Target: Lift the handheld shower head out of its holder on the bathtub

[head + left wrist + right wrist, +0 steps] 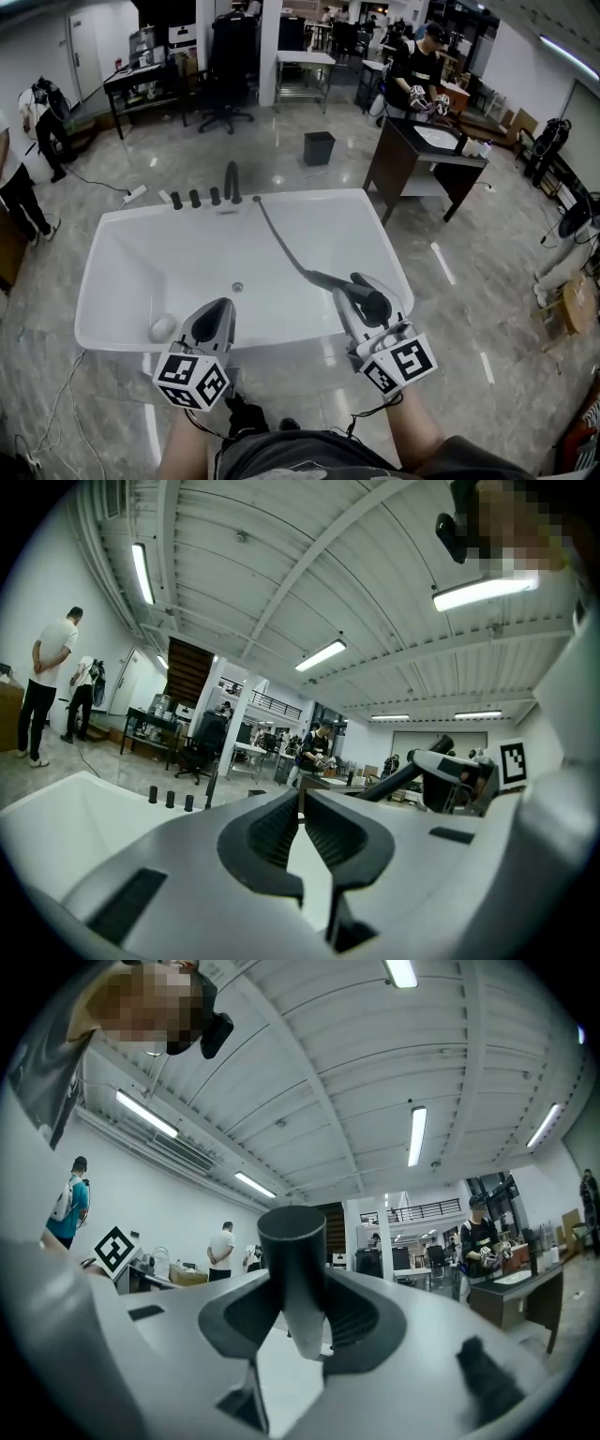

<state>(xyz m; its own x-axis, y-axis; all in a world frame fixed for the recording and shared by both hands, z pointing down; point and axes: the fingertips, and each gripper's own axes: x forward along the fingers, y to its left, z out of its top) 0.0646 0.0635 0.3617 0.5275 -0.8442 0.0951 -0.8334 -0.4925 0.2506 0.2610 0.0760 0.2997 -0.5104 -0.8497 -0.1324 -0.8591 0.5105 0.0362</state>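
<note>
The right gripper [367, 309] has its jaws clamped on the dark shower head [330, 278]. In the right gripper view the round handle stands upright between the ribbed pads with both pads pressed against it. The jaws sit partly apart only because the handle fills the gap. The shower head is clear of its holder. It hangs above the near right corner of the white bathtub [122, 234], close to the person, far from the row of dark taps [206, 195] on the bathtub's far rim. Which fitting there is the holder cannot be made out. The grey hose [281, 246] runs from that far rim diagonally across the inside of the bathtub to the head. It lies loose, not taut, which suggests the head has been carried about as far as the hose allows without strain. Gripping the handle, not the hose, probably keeps the head steady. The left gripper [222, 314] hovers over the bathtub's near rim, left of the shower head, with its jaws together and nothing between them. It plays no part in the hold and seems kept out of the way. A small pale object [162, 328] lies in the bathtub's near left corner, apart from both grippers. The lift looks essentially done.
</note>
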